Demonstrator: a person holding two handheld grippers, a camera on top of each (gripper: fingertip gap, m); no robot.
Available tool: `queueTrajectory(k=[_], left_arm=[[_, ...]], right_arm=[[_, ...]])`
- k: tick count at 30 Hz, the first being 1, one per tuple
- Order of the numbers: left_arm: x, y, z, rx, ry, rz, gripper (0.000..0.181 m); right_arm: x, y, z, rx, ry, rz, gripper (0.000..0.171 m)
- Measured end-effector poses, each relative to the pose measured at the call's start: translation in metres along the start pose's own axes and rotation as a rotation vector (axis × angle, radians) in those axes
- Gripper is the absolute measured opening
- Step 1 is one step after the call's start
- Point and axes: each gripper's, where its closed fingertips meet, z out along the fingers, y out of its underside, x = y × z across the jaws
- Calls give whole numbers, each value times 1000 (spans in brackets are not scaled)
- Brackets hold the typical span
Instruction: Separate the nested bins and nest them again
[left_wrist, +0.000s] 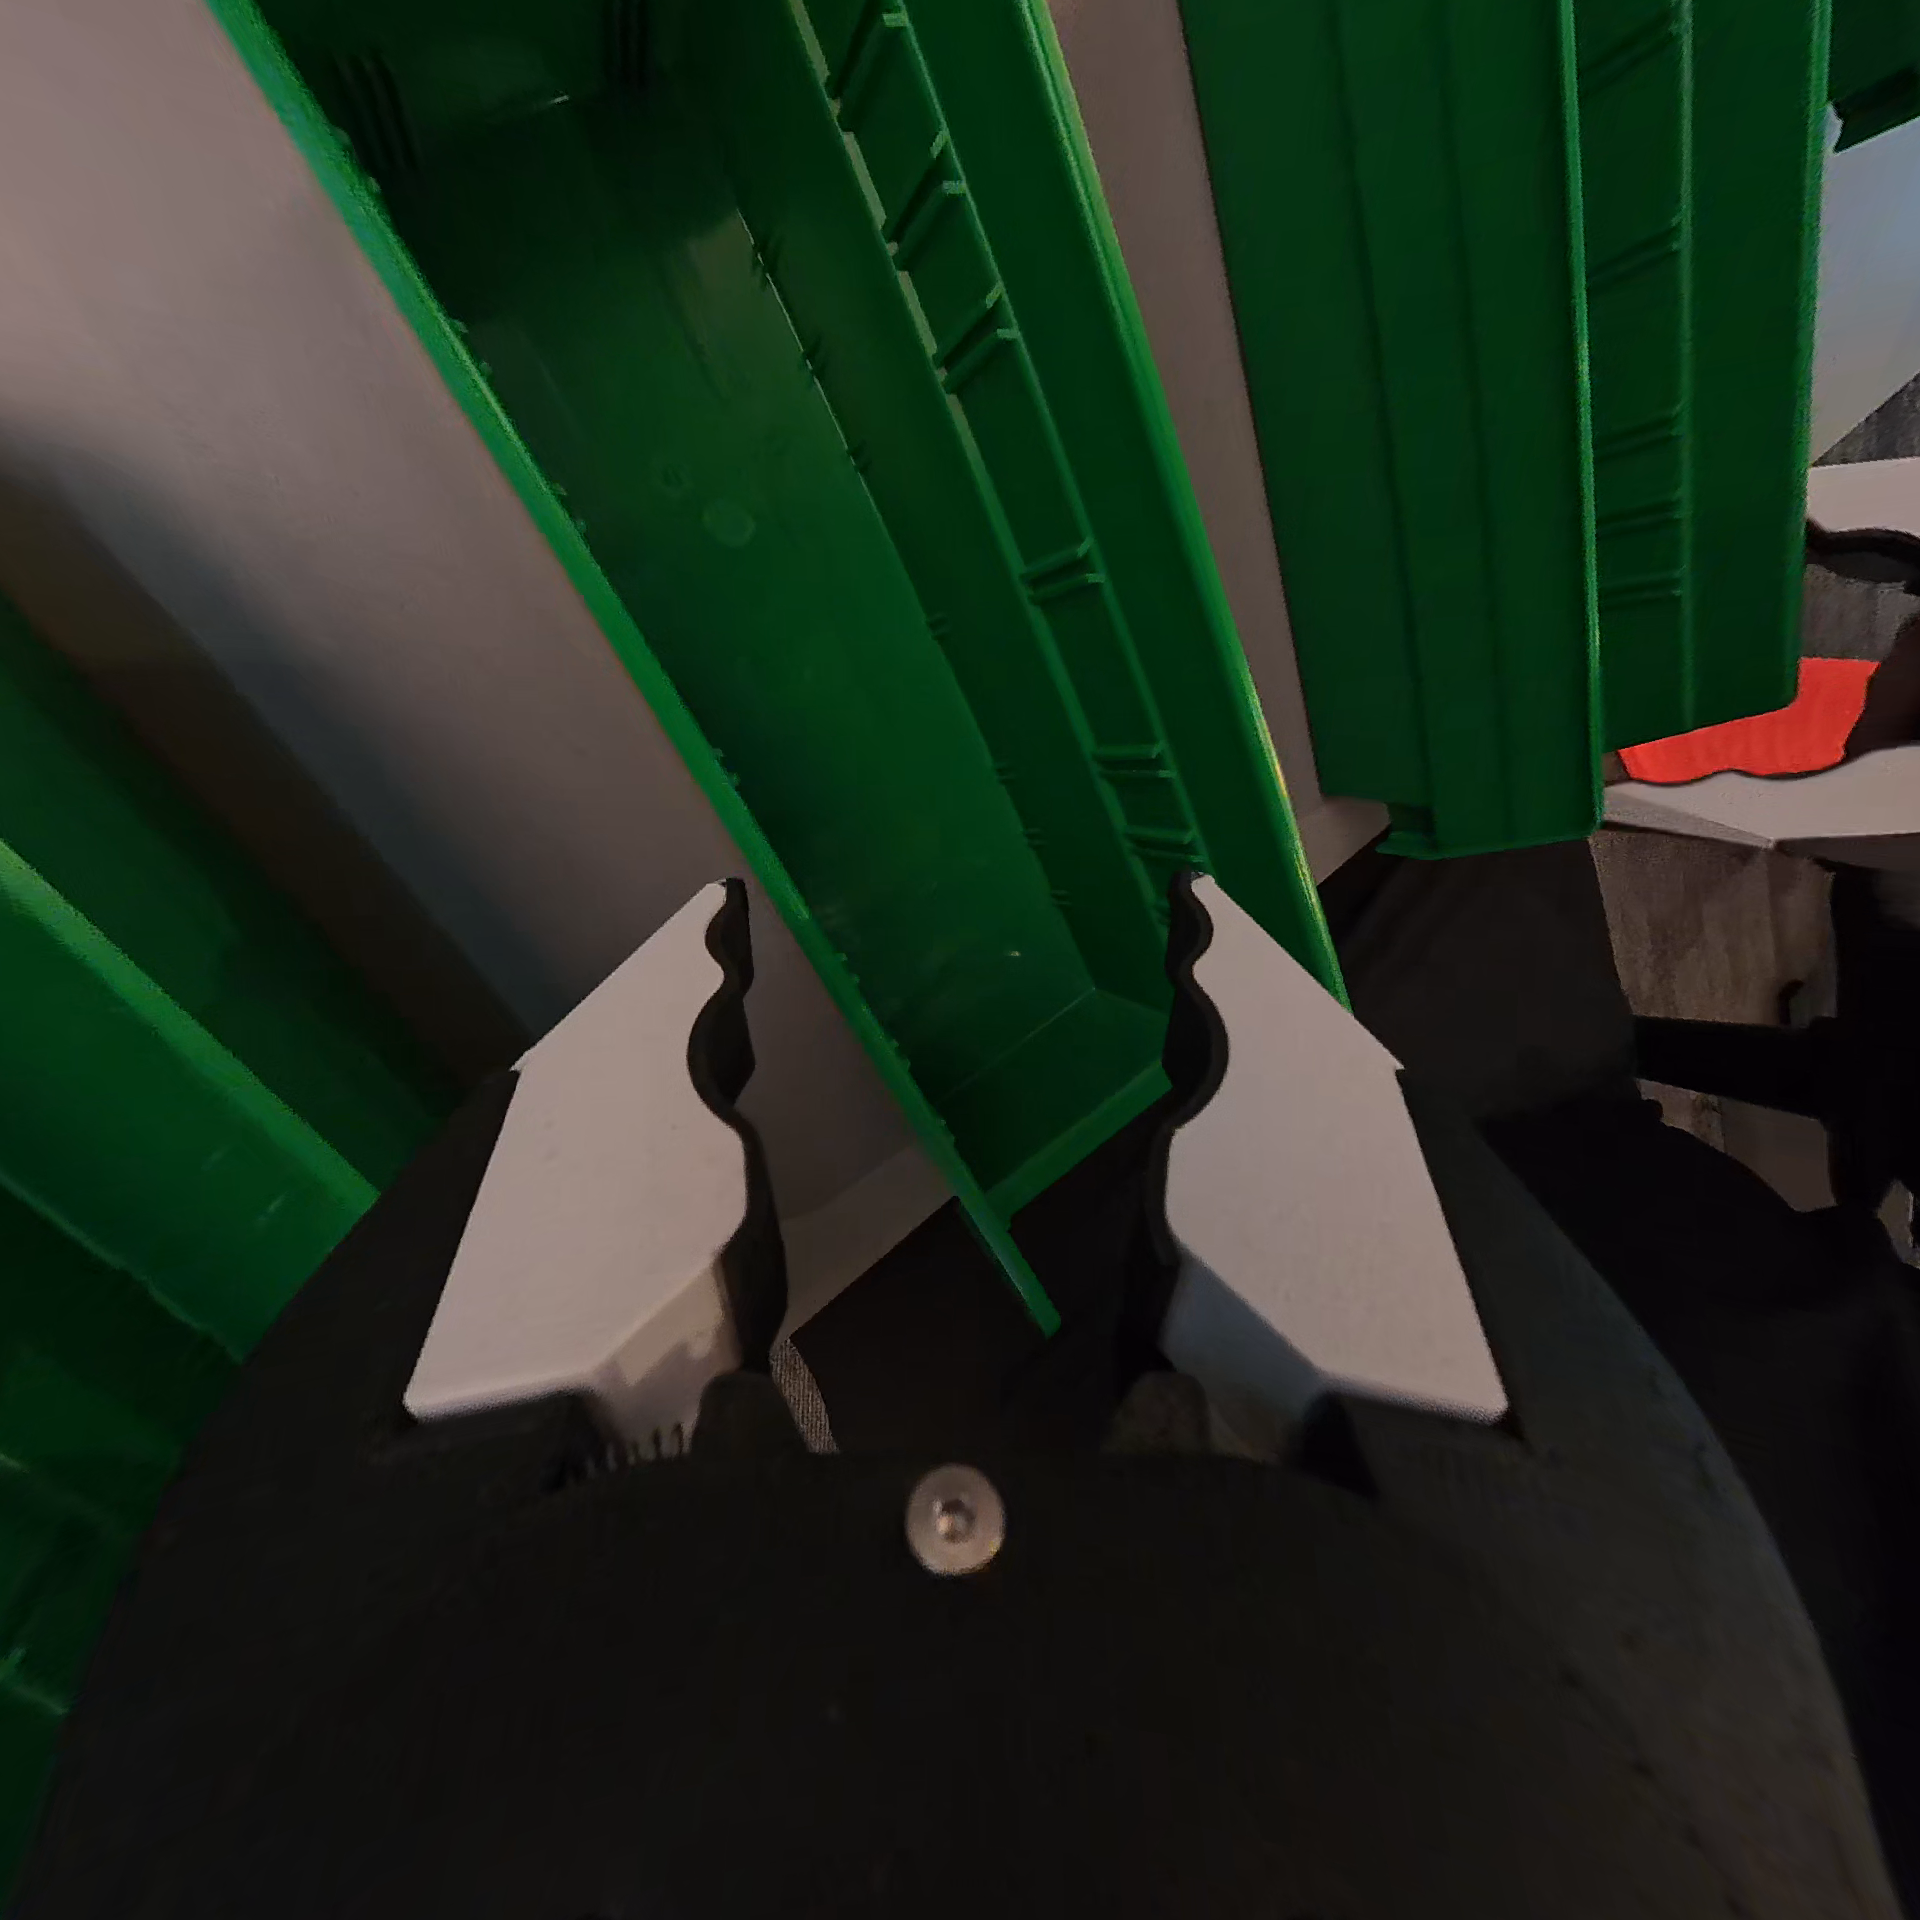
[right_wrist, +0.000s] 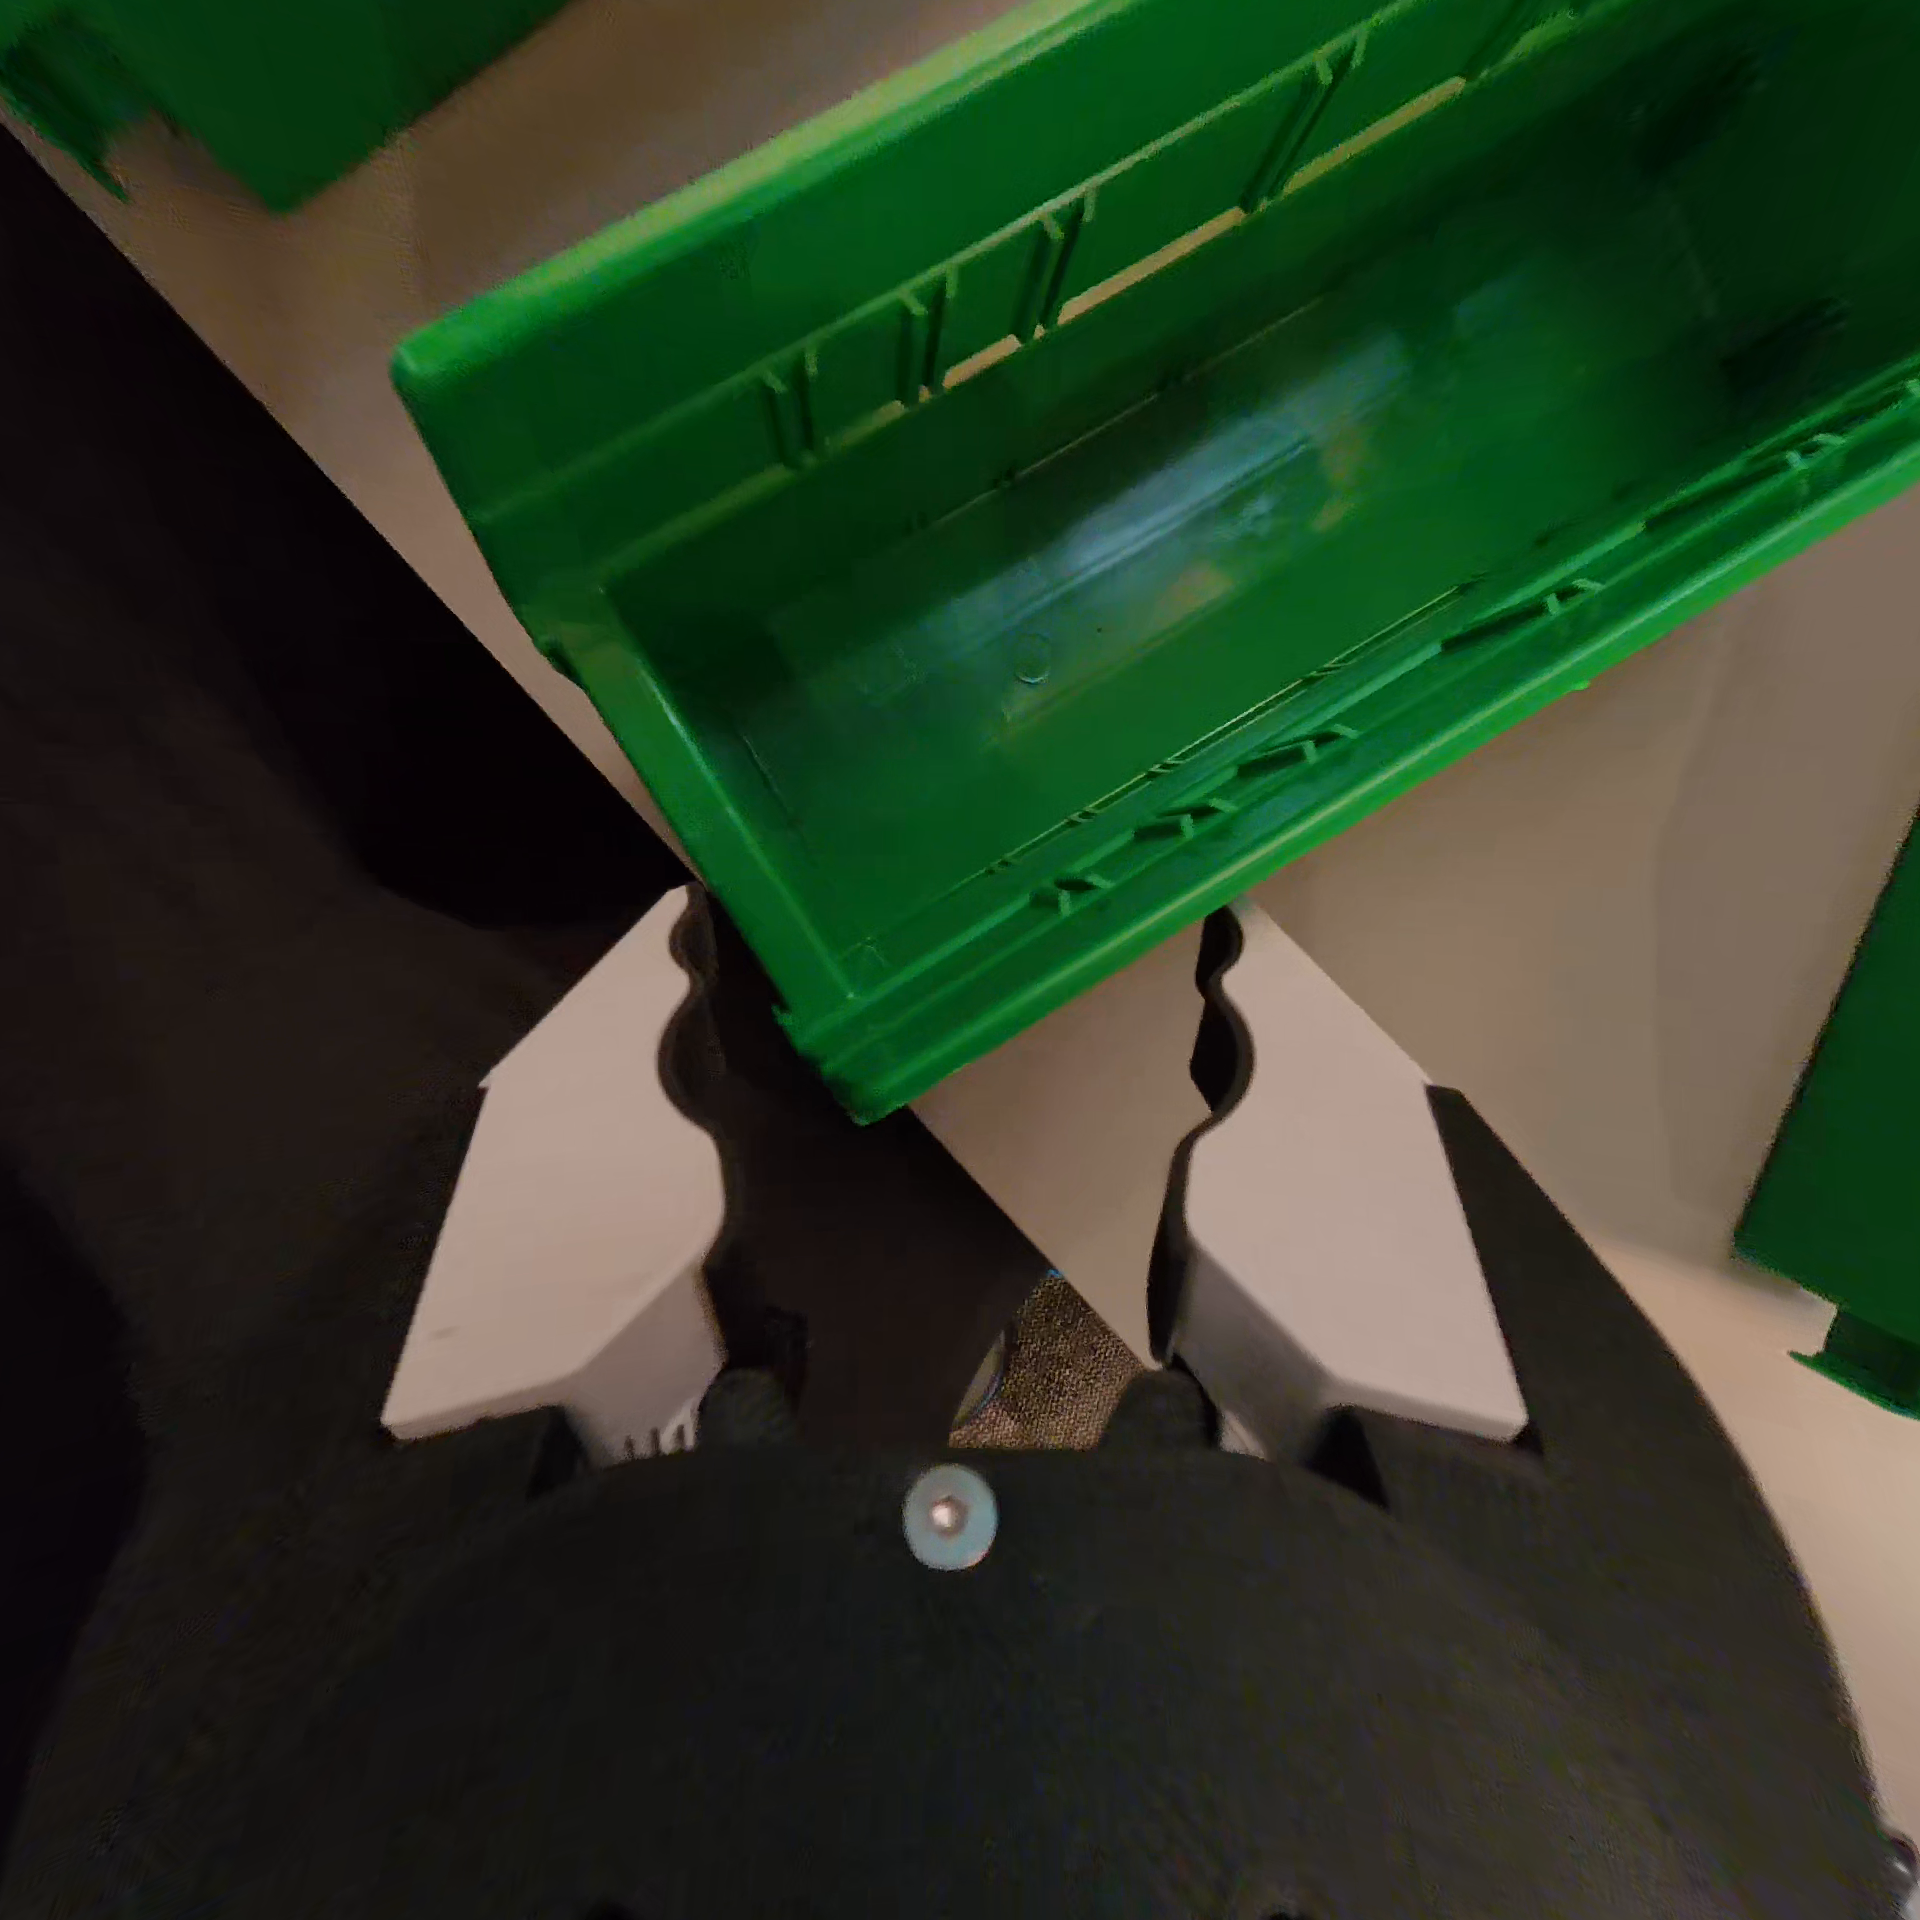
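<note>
Now both hand-held grippers gape: left (left_wrist: 961, 894) straddles green bin (left_wrist: 790, 582) end, right (right_wrist: 956, 925) at bin corner

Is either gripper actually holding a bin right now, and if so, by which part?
Neither. The left gripper is open, straddling a green bin at its near end. The right gripper is open around another bin's corner.

The long green bin (left_wrist: 790, 582) runs out past the top edge, so its far end is not visible. Another bin (right_wrist: 1849, 1164) is cut by the right edge. The upper-left bin (right_wrist: 281, 94) is blurred.
</note>
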Motion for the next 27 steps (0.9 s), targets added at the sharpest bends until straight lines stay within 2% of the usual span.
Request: queueTrajectory(k=[5, 12, 14, 17, 18, 20, 23, 25, 27], left_arm=[[-2, 0, 2, -4, 1, 0, 79], [-3, -2, 1, 2, -24, 13, 79], [-4, -3, -3, 12, -33, 15, 79], [-4, -6, -12, 41, -29, 15, 79], [-4, -6, -15, 47, -34, 16, 79], [-4, -9, -22, 65, -40, 23, 78], [0, -13, -32, 94, -46, 33, 78], [3, -14, -37, 106, -49, 45, 77], [7, -16, -42, 118, -52, 58, 77]], right_arm=[[0, -1, 5, 30, -105, 20, 75], [27, 0, 10, -8, -62, -116, 59], [28, 2, 10, -28, -93, -102, 82], [39, -7, -8, 39, -102, -68, 87], [51, -10, -17, 64, -69, -57, 86], [89, -18, -40, 136, 46, -10, 96], [177, -16, -81, 234, 365, 104, 85], [213, 3, -86, 226, 404, 177, 83], [234, 25, -76, 177, 385, 233, 80]])
